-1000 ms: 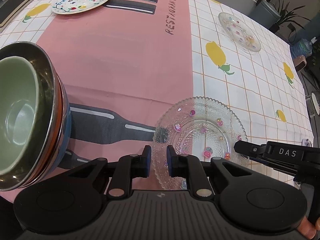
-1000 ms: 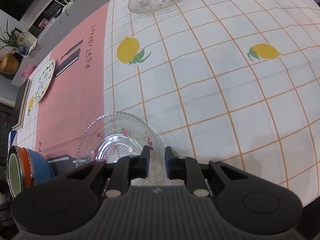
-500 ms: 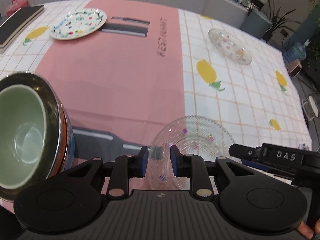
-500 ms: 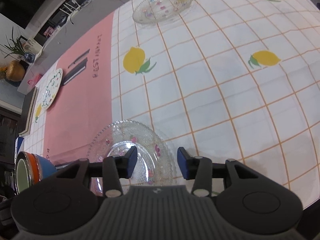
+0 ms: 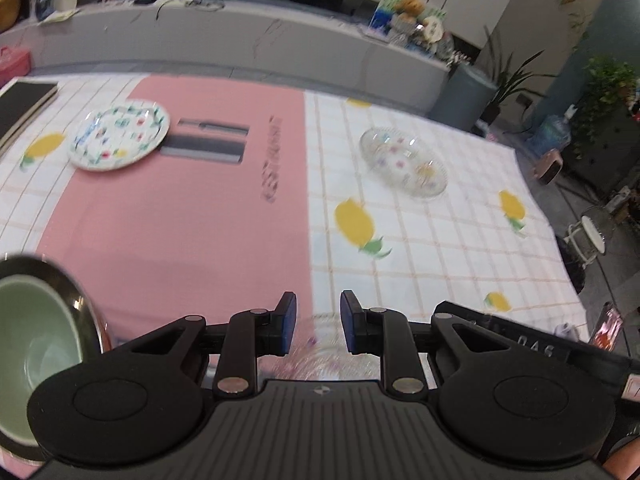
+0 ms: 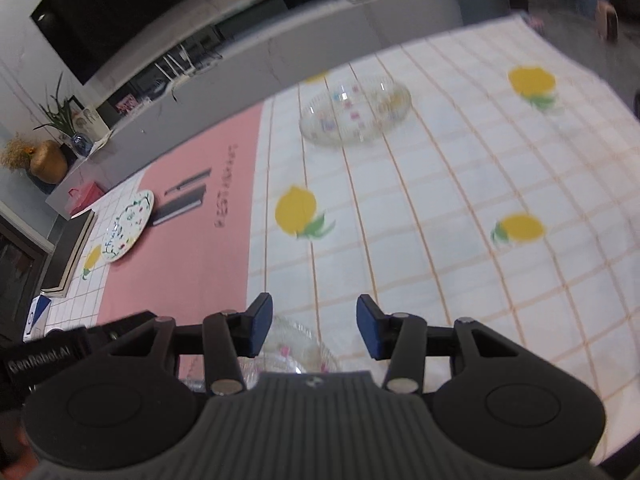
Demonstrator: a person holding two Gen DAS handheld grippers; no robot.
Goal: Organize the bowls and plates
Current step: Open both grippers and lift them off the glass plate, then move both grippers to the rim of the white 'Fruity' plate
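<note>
A clear glass plate [image 5: 324, 356] with small coloured spots lies on the tablecloth just under both grippers; it also shows in the right wrist view [image 6: 294, 350]. My left gripper [image 5: 318, 326] is open and empty above it. My right gripper [image 6: 314, 326] is open wide and empty. A stack of bowls [image 5: 36, 344] with a green bowl on top stands at the near left. A second clear glass plate [image 5: 402, 162] [image 6: 354, 110] lies far right. A white flowered plate [image 5: 118, 134] [image 6: 128, 226] lies far left.
The table carries a pink and white lemon-print cloth [image 5: 200, 208]. A dark book [image 5: 20, 104] lies at the far left edge. A grey counter [image 5: 240, 48] runs behind the table. Stools and plants stand off the right side.
Both grippers have lifted and tilted up, so the near glass plate has slid to the bottom of both views. The right gripper has opened from nearly shut; the left has opened a little.
</note>
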